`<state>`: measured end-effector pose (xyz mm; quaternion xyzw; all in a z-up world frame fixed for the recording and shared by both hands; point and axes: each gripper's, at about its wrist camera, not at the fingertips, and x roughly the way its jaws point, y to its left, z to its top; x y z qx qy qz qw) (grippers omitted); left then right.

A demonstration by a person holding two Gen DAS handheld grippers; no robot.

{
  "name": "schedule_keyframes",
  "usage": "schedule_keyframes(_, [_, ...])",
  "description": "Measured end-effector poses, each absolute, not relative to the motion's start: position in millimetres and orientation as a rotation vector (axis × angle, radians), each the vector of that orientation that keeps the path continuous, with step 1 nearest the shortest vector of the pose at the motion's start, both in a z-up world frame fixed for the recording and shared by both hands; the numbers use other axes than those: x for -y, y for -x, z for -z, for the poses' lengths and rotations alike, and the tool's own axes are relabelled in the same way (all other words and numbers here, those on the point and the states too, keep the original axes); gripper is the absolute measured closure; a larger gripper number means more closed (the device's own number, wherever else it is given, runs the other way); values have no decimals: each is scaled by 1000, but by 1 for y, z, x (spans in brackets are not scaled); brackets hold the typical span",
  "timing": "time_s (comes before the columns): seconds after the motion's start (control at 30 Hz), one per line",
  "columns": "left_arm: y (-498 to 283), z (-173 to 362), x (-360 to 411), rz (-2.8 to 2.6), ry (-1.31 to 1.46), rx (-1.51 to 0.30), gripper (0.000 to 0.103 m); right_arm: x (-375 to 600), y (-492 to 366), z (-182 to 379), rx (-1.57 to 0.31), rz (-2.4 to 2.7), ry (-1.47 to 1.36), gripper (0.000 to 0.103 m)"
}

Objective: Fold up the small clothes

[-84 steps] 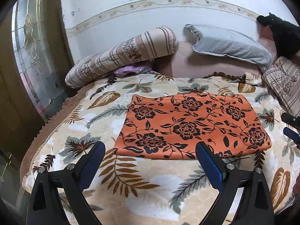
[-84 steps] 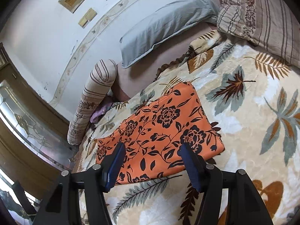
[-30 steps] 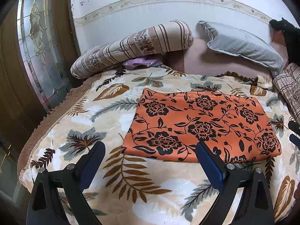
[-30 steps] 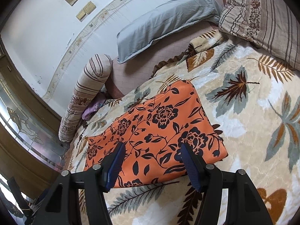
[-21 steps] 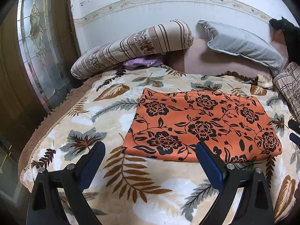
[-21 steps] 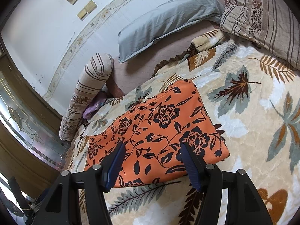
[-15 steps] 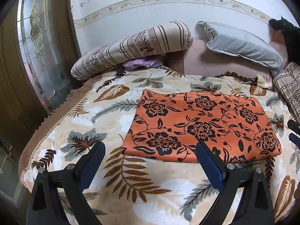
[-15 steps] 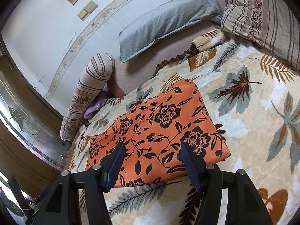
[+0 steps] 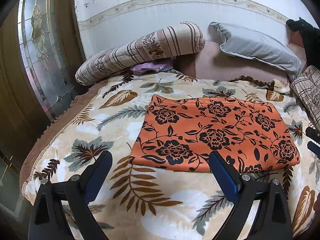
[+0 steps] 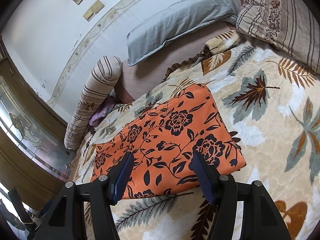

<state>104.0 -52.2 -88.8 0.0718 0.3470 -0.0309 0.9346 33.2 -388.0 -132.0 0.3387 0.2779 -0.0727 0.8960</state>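
An orange cloth with a black flower print point(image 9: 216, 134) point(image 10: 168, 142) lies flat as a folded rectangle on the leaf-patterned blanket point(image 9: 112, 124) point(image 10: 280, 132). My left gripper point(image 9: 160, 158) hovers open in front of the cloth's near edge, with nothing between its blue pads. Over the cloth's near right part my right gripper point(image 10: 162, 160) also stands open and holds nothing. In the left wrist view the right gripper's fingertips point(image 9: 314, 140) show at the right edge, beside the cloth's right end.
A striped bolster point(image 9: 140, 50) point(image 10: 94, 104) and a grey pillow point(image 9: 256, 46) point(image 10: 180, 24) lie along the white wall. A striped quilt point(image 10: 284, 22) sits at the right. Something purple point(image 9: 152, 67) pokes out under the bolster. The bed's left edge point(image 9: 42, 146) meets a glass-panelled door point(image 9: 38, 60).
Over the last second nothing has visibly changed. Since the oldest frames both cameras have shifted slightly, and the cloth sits a little further right and lower in the left wrist view.
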Motion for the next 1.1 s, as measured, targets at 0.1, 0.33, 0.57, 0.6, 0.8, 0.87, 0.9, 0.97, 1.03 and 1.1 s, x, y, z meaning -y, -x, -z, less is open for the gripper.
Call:
schedule_keyframes(0.1, [-104,89,53,61,-148,-710,6,388,-33,132,-575,148,-703,38])
schedule_keyframes(0.33, [-101,89,56,68,-160,-703,6,388,-31,131,-570,146,-707,38])
schedule_keyframes(0.57, [-98,88,59,69,-166,-703,6,390,-30,130,-571,145,-711,38])
schedule_keyframes(0.6, [-98,88,59,69,-167,-703,6,390,-29,131,-571,145,-713,38])
schedule_keyframes(0.8, [-100,93,60,75,-167,-714,6,393,-28,134,-579,152,-721,38])
schedule_keyframes(0.87, [-101,94,60,74,-167,-717,6,392,-30,134,-583,153,-718,38])
schedule_keyframes(0.9, [-101,95,60,72,-166,-718,6,392,-30,134,-584,153,-716,38])
schedule_keyframes(0.97, [-103,95,58,70,-160,-721,6,391,-32,135,-587,152,-713,38])
schedule_keyframes(1.03, [-104,96,57,68,-156,-724,6,390,-34,136,-592,150,-710,38])
schedule_keyframes(1.1, [-105,97,56,68,-154,-727,6,389,-35,136,-594,148,-707,38])
